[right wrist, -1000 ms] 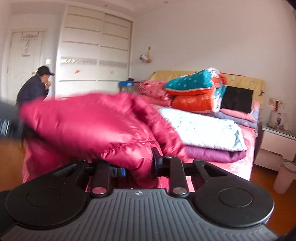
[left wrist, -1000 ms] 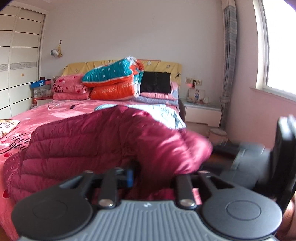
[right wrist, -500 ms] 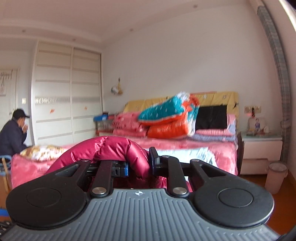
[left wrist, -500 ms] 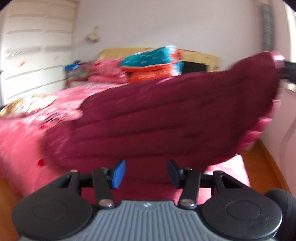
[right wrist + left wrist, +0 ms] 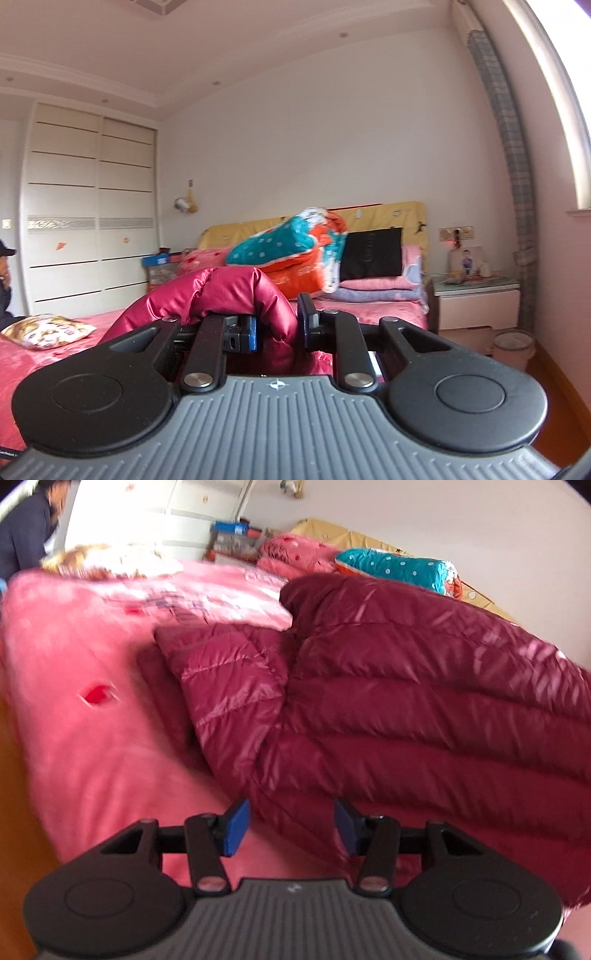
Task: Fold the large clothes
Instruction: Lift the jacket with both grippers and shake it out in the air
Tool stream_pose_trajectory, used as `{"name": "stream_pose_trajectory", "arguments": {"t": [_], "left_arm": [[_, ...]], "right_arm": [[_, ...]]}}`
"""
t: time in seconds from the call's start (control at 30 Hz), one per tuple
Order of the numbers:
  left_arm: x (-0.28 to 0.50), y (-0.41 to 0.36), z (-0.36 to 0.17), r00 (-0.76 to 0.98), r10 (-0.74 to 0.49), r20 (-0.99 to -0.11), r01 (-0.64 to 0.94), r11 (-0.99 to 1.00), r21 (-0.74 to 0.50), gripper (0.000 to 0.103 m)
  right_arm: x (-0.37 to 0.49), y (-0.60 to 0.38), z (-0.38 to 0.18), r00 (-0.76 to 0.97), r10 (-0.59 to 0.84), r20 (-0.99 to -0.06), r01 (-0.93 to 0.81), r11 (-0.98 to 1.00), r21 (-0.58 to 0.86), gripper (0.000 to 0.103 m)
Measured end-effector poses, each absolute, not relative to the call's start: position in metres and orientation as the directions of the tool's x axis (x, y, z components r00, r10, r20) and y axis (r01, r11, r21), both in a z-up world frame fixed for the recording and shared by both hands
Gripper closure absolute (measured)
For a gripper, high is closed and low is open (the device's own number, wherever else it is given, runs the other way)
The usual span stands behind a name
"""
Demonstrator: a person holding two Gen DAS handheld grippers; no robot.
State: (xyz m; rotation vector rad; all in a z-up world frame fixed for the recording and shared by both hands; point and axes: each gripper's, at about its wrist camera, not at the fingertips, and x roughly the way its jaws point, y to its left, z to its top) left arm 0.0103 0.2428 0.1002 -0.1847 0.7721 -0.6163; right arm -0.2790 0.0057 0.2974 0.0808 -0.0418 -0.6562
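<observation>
A dark red puffer jacket (image 5: 406, 701) lies spread over the pink bed (image 5: 92, 738), one sleeve folded toward the left. My left gripper (image 5: 291, 823) hovers over the jacket's near hem, tilted downward and open. Its blue pads (image 5: 236, 823) stand apart on either side of the hem without pressing it. In the right wrist view my right gripper (image 5: 277, 325) points level and is shut on a puffy fold of the jacket (image 5: 221, 295), lifted above the bed (image 5: 55, 365). The rest of the jacket is hidden below that gripper's body.
Folded quilts (image 5: 295, 251) are piled at the headboard. A patterned cushion (image 5: 44, 328) lies at the bed's left side. A nightstand (image 5: 476, 306) and a waste bin (image 5: 513, 347) stand to the right. A person (image 5: 26, 528) sits by the white wardrobe (image 5: 88, 221).
My left gripper let go of the jacket, opened, rolled and dropped toward the bed. My right gripper rose and levelled out, still pinching the jacket fold.
</observation>
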Motion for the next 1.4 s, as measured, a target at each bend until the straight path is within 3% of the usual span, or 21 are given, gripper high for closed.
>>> {"name": "stream_pose_trajectory", "arguments": {"t": [0.17, 0.43, 0.87, 0.93, 1.0, 1.1, 1.23, 1.4], "left_arm": [[0.026, 0.223, 0.081, 0.491, -0.615, -0.617, 0.453, 0.785, -0.422, 0.053], [0.058, 0.229, 0.061, 0.505, -0.570, -0.647, 0.392, 0.820, -0.417, 0.050], [0.093, 0.212, 0.058, 0.479, -0.619, -0.623, 0.396, 0.786, -0.475, 0.049], [0.093, 0.207, 0.058, 0.477, -0.619, -0.624, 0.399, 0.785, -0.475, 0.055], [0.094, 0.204, 0.059, 0.475, -0.622, -0.622, 0.403, 0.783, -0.475, 0.073], [0.095, 0.204, 0.067, 0.480, -0.617, -0.623, 0.400, 0.787, -0.470, 0.090], [0.084, 0.209, 0.091, 0.521, -0.616, -0.592, 0.436, 0.787, -0.436, 0.096], [0.067, 0.240, 0.140, 0.571, -0.664, -0.483, 0.462, 0.746, -0.479, 0.097]], "right_arm": [[-0.285, -0.008, 0.293, 0.769, -0.640, -0.006, 0.637, 0.764, 0.101, 0.080], [-0.293, -0.018, 0.284, 0.742, -0.670, -0.026, 0.666, 0.733, 0.138, 0.080], [-0.291, -0.011, 0.275, 0.715, -0.695, -0.073, 0.697, 0.702, 0.146, 0.080], [-0.289, -0.012, 0.273, 0.711, -0.698, -0.085, 0.702, 0.697, 0.149, 0.080], [-0.287, -0.013, 0.272, 0.708, -0.700, -0.095, 0.705, 0.693, 0.149, 0.080], [-0.284, -0.013, 0.271, 0.705, -0.701, -0.108, 0.708, 0.688, 0.156, 0.079], [-0.283, -0.014, 0.271, 0.705, -0.698, -0.122, 0.707, 0.683, 0.181, 0.079], [-0.285, -0.009, 0.278, 0.722, -0.683, -0.114, 0.690, 0.696, 0.198, 0.079]]}}
